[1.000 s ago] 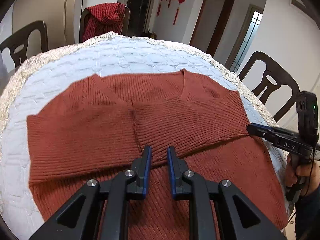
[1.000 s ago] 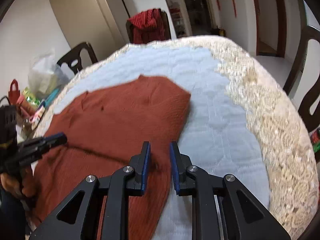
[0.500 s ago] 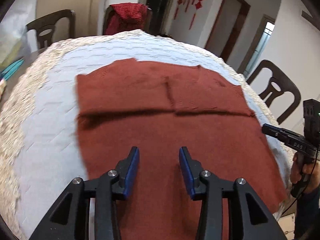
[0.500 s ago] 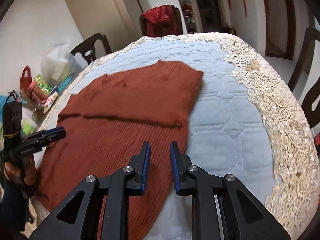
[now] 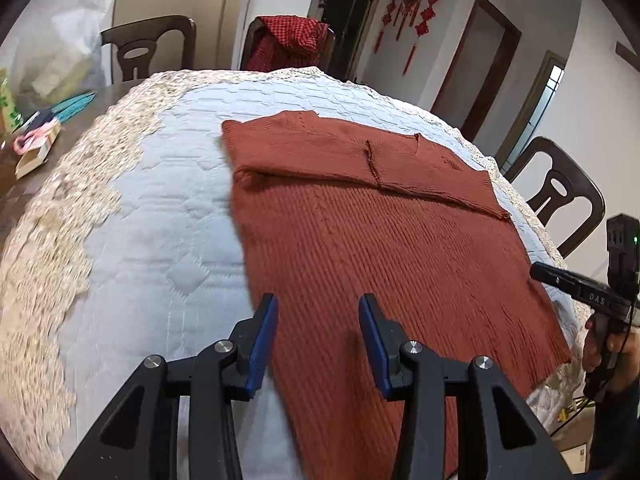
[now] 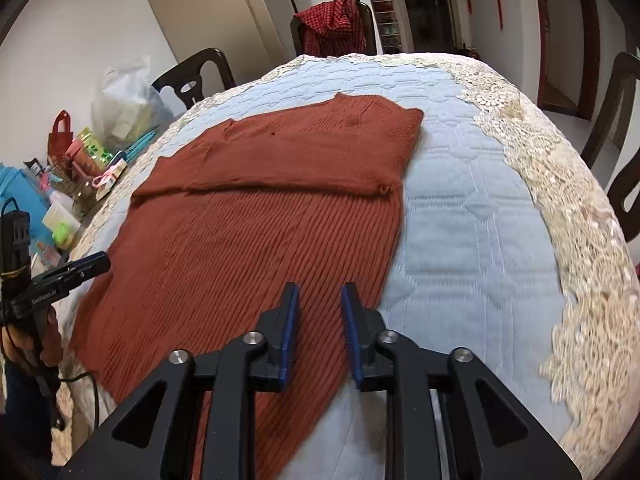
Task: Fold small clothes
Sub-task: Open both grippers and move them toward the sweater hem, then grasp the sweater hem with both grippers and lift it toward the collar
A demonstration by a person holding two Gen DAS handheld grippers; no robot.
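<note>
Two sleeves are already folded across the top of the sweater [image 5: 384, 248], which lies flat on the counter [image 5: 160, 220]. In the left wrist view, the left gripper [image 5: 318, 334] is spread wide and holds nothing, hovering over the near left part of the sweater. The next good move, I think, is to take the bottom hem at its left corner. The right gripper [image 5: 538, 271] shows at the far right, off the sweater's edge.

In the right wrist view, the right gripper [image 6: 318, 322] is a little apart and empty, above the sweater [image 6: 256, 224] near its right edge. Both should pinch only the hem (not the cloth under it) and lift together, so the fold stays straight.

A pale blue quilted cloth with a lace edge [image 6: 552, 184] covers the counter. Dark chairs [image 5: 560, 184] stand around it, one with a red checked cloth [image 6: 336, 28] on it. Bags and small things [image 6: 80, 152] sit at the left.
</note>
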